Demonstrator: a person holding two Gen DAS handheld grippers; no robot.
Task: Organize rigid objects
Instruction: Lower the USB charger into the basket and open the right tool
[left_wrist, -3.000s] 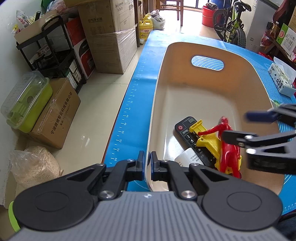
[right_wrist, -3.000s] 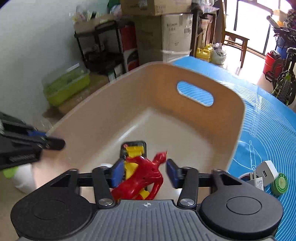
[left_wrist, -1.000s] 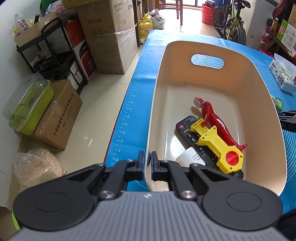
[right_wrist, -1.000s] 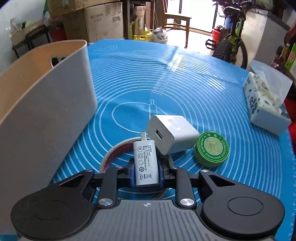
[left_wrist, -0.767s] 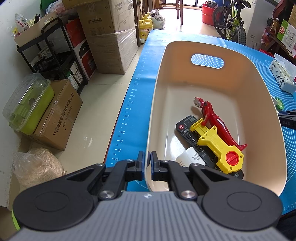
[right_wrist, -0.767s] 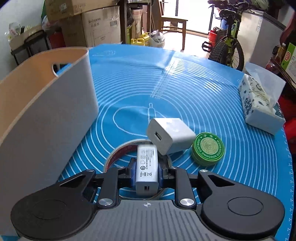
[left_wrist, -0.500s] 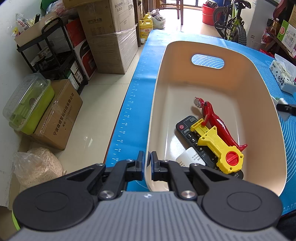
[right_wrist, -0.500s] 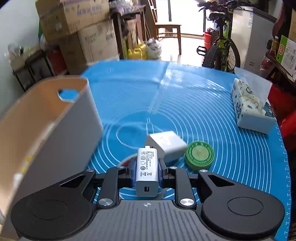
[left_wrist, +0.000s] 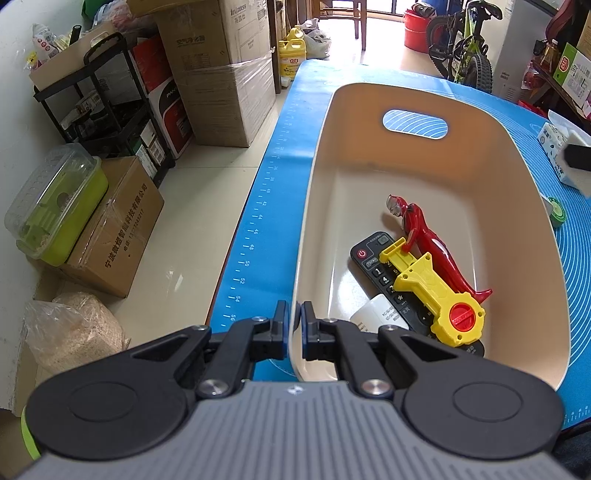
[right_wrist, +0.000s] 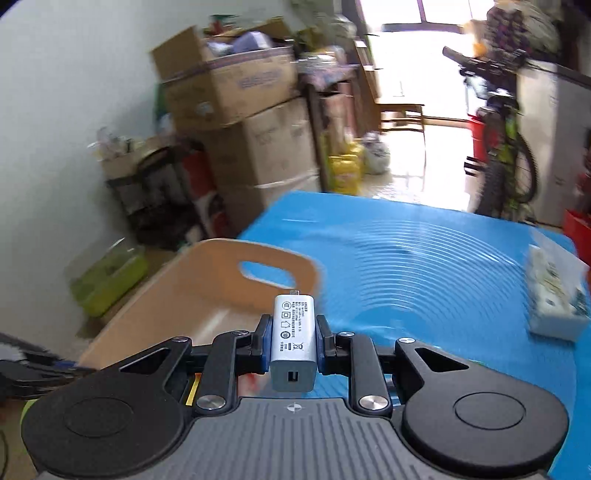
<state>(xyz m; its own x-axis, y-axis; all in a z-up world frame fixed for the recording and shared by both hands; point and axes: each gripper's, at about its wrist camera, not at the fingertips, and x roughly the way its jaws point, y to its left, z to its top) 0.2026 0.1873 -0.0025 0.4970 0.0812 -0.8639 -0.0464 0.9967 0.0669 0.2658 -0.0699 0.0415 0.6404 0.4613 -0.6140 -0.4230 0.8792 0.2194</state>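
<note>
A beige bin (left_wrist: 524, 206) stands on the blue mat (left_wrist: 266, 206). In it lie a red figure (left_wrist: 428, 236), a yellow toy (left_wrist: 432, 291), a black remote (left_wrist: 373, 258) and a white item (left_wrist: 376, 314). My left gripper (left_wrist: 293, 325) is shut on the bin's near-left rim. My right gripper (right_wrist: 293, 343) is shut on a grey USB charger (right_wrist: 294, 343), held in the air beside the bin (right_wrist: 207, 291), whose handle hole faces it. The right gripper's tip (left_wrist: 576, 157) shows at the right edge of the left wrist view.
A tissue pack (right_wrist: 554, 295) lies on the mat's right side. A green round tin (left_wrist: 556, 214) sits just right of the bin. Cardboard boxes (left_wrist: 221, 74), a black shelf (left_wrist: 103, 110) and a green container (left_wrist: 55, 206) stand on the floor to the left. A bicycle (left_wrist: 461, 48) stands behind.
My right gripper has lifted the grey charger off the mat and swung left toward the bin. The white adapter and the tin have left its view. My left gripper has not moved.
</note>
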